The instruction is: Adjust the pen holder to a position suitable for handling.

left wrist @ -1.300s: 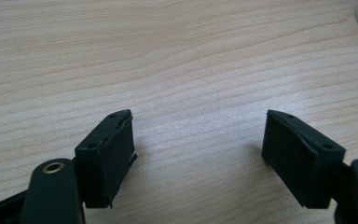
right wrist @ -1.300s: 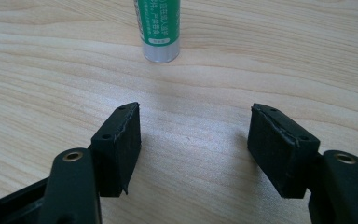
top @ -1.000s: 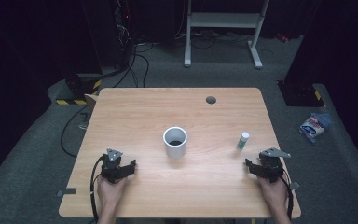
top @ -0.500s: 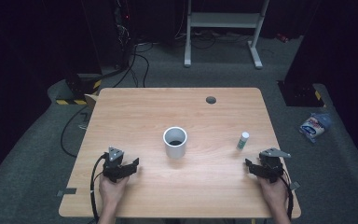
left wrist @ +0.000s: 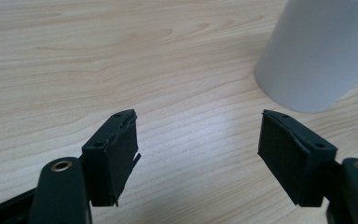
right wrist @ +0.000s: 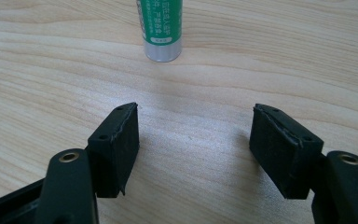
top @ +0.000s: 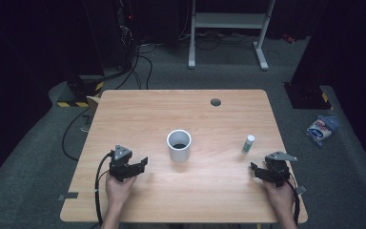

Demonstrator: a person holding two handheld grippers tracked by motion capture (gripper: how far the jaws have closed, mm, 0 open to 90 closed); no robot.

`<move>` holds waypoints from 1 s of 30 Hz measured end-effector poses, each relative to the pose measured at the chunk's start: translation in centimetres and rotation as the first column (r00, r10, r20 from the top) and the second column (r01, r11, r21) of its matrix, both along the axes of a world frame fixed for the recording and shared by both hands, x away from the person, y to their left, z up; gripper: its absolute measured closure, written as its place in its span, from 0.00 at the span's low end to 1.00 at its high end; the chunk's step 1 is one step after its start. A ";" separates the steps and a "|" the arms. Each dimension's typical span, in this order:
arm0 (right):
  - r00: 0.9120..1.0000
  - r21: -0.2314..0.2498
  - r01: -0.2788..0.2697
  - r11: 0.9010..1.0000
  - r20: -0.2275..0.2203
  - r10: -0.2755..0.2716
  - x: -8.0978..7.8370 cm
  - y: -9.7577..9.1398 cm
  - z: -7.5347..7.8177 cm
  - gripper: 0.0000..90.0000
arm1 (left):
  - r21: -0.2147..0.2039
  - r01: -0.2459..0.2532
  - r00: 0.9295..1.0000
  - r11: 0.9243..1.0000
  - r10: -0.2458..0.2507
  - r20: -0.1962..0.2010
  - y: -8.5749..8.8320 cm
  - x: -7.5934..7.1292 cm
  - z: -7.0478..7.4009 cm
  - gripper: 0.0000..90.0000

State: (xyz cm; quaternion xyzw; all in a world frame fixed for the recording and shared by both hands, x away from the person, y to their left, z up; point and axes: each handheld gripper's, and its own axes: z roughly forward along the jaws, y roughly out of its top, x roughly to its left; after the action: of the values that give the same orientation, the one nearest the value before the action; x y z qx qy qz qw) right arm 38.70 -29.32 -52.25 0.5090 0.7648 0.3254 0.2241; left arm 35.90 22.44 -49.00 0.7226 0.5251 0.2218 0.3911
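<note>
Left to right on the wooden surface: left gripper sits near the front-left edge, jaws spread wide, nothing between them. In the left gripper view the white cup stands ahead and off to the right of the jaws, apart from them.

Centre: one white cup, upright, dark inside. No print readable on it.

Right of the cup, well apart: one small tube, upright, white cap, green body. In the right gripper view the tube shows a green label with white print over a silver base (text is too small to read, looks like non-Latin characters).

Right gripper near the front-right edge, jaws also spread, empty. Tube stands ahead of it, slightly left of centre line in the right gripper view, not touching.

Far side of the surface: one dark round hole.

On the floor right of the surface: one blue-and-white packet, print unreadable.

Count: 2 grippers, 1 cup, 1 tube, 1 packet.
</note>
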 end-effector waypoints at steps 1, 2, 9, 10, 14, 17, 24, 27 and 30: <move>1.000 0.001 0.000 1.000 0.000 0.000 0.0 0.0 0.0 0.37 | -0.007 -0.001 1.000 1.000 0.001 -0.001 -0.1 0.0 0.1 0.32; 1.000 0.001 0.000 1.000 0.000 0.000 0.0 0.0 0.0 0.37 | -0.007 -0.001 1.000 1.000 0.001 -0.001 -0.1 0.0 0.1 0.32; 1.000 -0.001 -0.001 1.000 0.000 0.001 0.0 0.0 0.0 0.36 | -0.018 0.021 1.000 1.000 -0.021 0.007 -1.0 0.6 1.0 0.33; 1.000 -0.001 -0.001 1.000 0.000 0.001 0.0 0.0 0.0 0.36 | -0.022 0.026 1.000 0.999 -0.026 0.008 -1.1 0.7 1.2 0.33; 1.000 -0.002 -0.002 1.000 0.000 0.002 0.0 0.0 0.0 0.36 | -0.039 0.042 0.999 0.998 -0.042 0.014 -1.7 1.0 1.7 0.34; 1.000 -0.001 -0.002 1.000 0.000 0.002 0.0 0.0 0.0 0.36 | -0.031 0.054 0.998 0.998 -0.053 0.016 -2.1 1.1 2.0 0.35; 1.000 0.000 -0.002 1.000 -0.001 0.002 0.0 0.0 0.0 0.36 | -0.041 0.085 0.996 0.996 -0.084 0.018 -3.2 1.9 2.7 0.37; 1.000 0.000 -0.002 1.000 -0.002 0.002 0.0 0.0 0.0 0.36 | -0.062 0.093 0.995 0.994 -0.092 0.027 -3.6 2.1 3.0 0.38; 1.000 0.000 -0.002 1.000 -0.001 0.002 0.0 0.0 0.0 0.36 | -0.053 0.110 0.994 0.992 -0.109 0.030 -4.4 2.6 3.6 0.38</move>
State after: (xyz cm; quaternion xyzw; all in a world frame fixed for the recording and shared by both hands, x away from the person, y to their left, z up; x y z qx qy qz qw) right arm 38.67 -29.29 -52.26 0.5086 0.7653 0.3252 0.2232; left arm 38.50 18.08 -45.40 0.7362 0.4852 0.1954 0.4294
